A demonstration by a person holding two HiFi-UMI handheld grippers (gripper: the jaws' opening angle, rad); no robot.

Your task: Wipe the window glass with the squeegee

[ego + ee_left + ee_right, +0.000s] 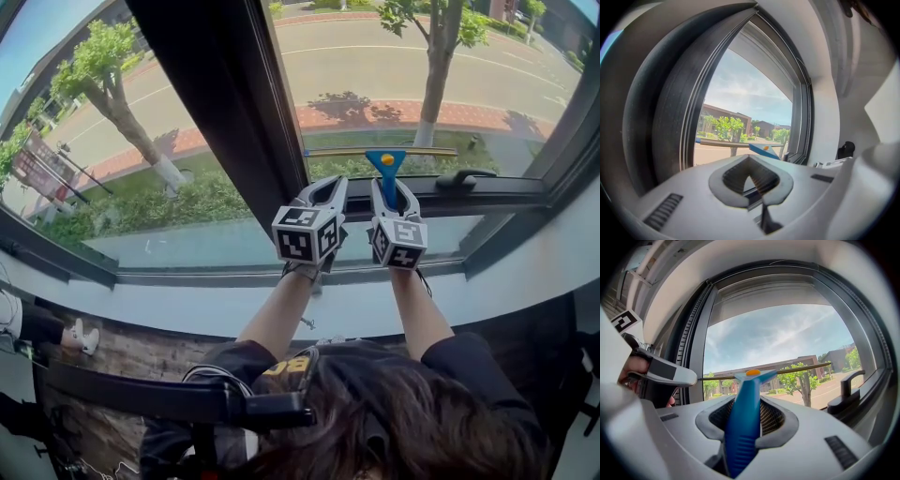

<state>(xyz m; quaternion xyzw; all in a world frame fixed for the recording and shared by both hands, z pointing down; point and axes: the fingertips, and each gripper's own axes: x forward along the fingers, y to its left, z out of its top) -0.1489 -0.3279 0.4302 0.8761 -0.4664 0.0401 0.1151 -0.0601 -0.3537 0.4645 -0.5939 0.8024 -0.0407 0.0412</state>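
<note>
The right hand-held gripper (395,190) clamps the blue squeegee (385,162), its blade at the window glass (487,84), low at centre frame. The left hand-held gripper (327,187) is clenched, empty. Wiping seems underway, finished share unclear.

head camera looks down; gripper cameras face the window (394,84).

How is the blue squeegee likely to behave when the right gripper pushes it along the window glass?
The squeegee handle looks like moulded plastic, so probably stiff and light. Its thin blade spreads wide from a narrow neck, so it may twist or tilt if pressed unevenly. The right gripper holds only the handle, so it could pivot there.
</note>
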